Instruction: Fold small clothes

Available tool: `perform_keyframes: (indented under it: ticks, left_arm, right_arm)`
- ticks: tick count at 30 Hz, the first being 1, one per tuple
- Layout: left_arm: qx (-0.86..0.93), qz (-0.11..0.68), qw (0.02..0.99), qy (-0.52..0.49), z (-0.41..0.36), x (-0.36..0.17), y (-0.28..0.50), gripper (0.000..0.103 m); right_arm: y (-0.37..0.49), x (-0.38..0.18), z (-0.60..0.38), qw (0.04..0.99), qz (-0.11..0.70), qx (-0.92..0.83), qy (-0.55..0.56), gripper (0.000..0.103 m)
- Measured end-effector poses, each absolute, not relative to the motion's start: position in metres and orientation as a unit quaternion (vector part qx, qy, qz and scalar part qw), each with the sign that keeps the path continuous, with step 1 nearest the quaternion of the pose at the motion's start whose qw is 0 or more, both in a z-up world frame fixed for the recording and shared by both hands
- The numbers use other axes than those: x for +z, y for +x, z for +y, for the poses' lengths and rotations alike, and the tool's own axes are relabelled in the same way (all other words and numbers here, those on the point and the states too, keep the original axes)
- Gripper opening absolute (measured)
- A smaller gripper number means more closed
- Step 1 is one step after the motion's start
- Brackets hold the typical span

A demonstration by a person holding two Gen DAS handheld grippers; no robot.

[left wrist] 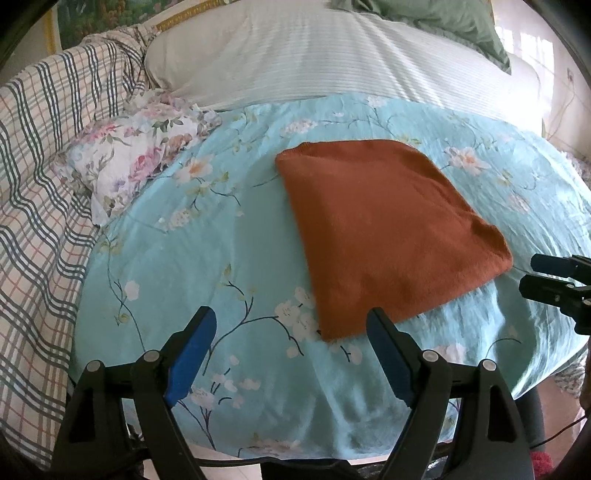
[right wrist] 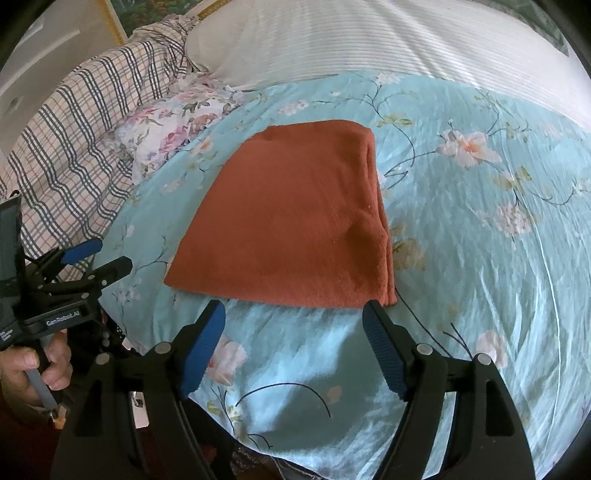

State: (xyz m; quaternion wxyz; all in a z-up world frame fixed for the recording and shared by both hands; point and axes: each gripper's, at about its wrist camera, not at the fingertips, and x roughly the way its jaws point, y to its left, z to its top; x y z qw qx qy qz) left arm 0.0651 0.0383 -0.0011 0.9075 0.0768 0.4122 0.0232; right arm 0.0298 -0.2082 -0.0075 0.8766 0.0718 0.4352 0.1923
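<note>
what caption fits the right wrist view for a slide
Open right gripper poised before a folded rust-orange knit garment on a light blue floral bedsheet.

I'm in a home bedroom — a bed with floral sheet, flowered pillow, plaid quilt — framed picture behind.

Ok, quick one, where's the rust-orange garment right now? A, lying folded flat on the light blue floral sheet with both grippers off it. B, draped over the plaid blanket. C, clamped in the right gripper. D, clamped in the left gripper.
A: the rust-orange garment lies folded flat on the light blue floral sheet, with the left gripper and right gripper both open and empty just short of its near edge.
</note>
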Motion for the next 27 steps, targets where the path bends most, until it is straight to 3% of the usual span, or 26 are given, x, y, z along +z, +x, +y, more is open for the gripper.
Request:
perform_keyframes:
  ticks: [7, 15, 19, 25, 27]
  left_arm:
    - [0.027, 0.405, 0.91, 0.08, 0.037, 0.002, 0.069, 0.086]
    - [0.001, 0.415, 0.909, 0.027, 0.048, -0.007, 0.107, 0.089]
    - [-0.014, 0.429, 0.903, -0.026, 0.061, -0.018, 0.143, 0.089]
    - [-0.013, 0.447, 0.893, -0.054, 0.066, -0.037, 0.185, 0.089]
    - [-0.009, 0.45, 0.891, -0.054, 0.066, -0.044, 0.196, 0.089]
  right_arm:
    - [0.049, -0.004, -0.212, 0.875, 0.428, 0.209, 0.089, 0.079]
    - [0.133, -0.014, -0.243, 0.875, 0.422, 0.177, 0.156, 0.078]
    - [0.18, -0.021, -0.243, 0.87, 0.429, 0.18, 0.166, 0.059]
    - [0.223, -0.05, -0.241, 0.854, 0.456, 0.172, 0.183, 0.053]
    - [0.23, -0.059, -0.242, 0.844, 0.465, 0.181, 0.196, 0.034]
